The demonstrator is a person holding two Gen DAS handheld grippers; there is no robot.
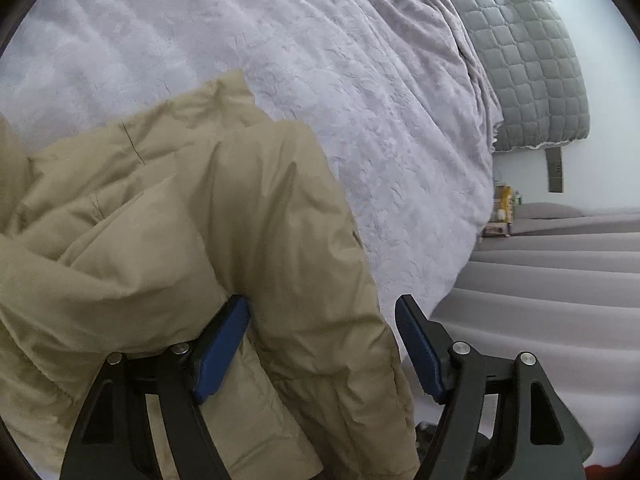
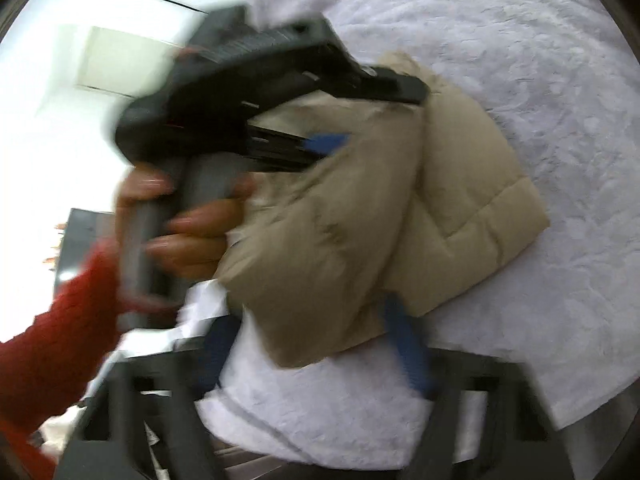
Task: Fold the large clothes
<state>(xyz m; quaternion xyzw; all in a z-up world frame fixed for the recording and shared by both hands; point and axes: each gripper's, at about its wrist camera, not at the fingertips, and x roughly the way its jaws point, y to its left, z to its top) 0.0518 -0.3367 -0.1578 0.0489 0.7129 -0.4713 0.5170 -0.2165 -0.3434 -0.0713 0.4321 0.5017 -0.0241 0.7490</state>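
A beige puffer jacket (image 1: 180,220) lies folded into a thick bundle on a pale lilac fluffy blanket (image 1: 320,60). My left gripper (image 1: 322,308) stands open astride the jacket's near fold. One blue pad (image 1: 224,344) rests against the fabric, while the other pad (image 1: 416,352) is just off its edge. In the blurred right wrist view the jacket (image 2: 460,200) fills the middle. The left gripper (image 2: 384,116) reaches over its top, held by a hand (image 2: 192,236). My right gripper (image 2: 312,352) is open low in front, and the jacket's near corner lies between its blue pads.
The blanket (image 2: 520,40) covers a bed. A grey quilted cover (image 1: 532,60) is heaped at the far right and a ridged grey mattress (image 1: 560,280) lies beside the bed. Small items (image 1: 502,208) stand by the wall. A red sleeve (image 2: 60,340) comes in from the lower left.
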